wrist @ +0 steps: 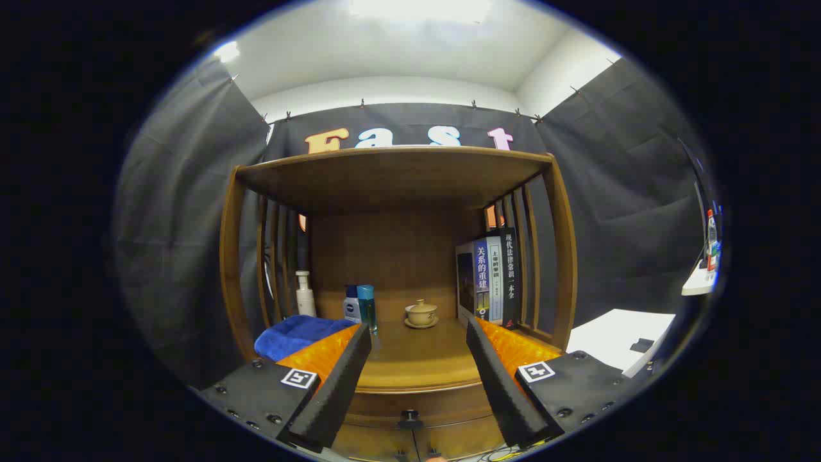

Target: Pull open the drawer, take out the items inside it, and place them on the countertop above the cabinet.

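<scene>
A wooden cabinet stands ahead with its countertop (417, 362) between and beyond my fingers. Below the counter's front edge is the drawer front (385, 410) with a small dark knob (409, 420); the drawer looks shut and its contents are hidden. My gripper (418, 333) is open, fingers spread wide above the counter's front edge, nothing between them. The knob sits low between the two fingers, nearer to me than their tips.
On the counter sit a blue cloth (292, 333) at the left, a white pump bottle (305, 294), two small blue bottles (359, 305), a lidded tea cup on a saucer (421, 313) and upright books (490, 276) at the right. A wooden shelf roof (397, 173) spans overhead. A white table (616, 337) stands right.
</scene>
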Demonstrator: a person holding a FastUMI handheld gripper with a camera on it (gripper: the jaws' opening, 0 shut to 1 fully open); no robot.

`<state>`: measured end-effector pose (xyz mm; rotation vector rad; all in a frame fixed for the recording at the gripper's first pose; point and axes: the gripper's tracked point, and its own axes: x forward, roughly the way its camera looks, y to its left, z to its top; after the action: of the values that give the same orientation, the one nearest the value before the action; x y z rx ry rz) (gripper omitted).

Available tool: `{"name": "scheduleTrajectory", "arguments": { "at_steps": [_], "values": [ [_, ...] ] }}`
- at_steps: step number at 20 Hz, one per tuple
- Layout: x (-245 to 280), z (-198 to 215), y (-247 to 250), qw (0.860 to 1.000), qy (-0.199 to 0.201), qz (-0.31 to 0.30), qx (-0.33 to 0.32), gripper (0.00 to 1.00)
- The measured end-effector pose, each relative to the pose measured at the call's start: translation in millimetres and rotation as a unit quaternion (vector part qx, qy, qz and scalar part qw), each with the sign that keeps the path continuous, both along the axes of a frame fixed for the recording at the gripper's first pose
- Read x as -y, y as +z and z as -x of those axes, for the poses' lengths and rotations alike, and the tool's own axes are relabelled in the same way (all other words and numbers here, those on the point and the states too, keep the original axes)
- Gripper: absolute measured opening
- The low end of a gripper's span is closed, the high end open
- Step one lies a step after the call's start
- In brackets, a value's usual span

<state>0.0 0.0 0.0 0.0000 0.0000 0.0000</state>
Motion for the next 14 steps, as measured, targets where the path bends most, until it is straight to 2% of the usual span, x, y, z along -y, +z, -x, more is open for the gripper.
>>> {"name": "scheduleTrajectory", "arguments": {
  "at_steps": [14],
  "values": [
    [2.4, -1.2, -7.3, 1.000, 0.002, -0.019, -0.013, 0.98]
  ]
}}
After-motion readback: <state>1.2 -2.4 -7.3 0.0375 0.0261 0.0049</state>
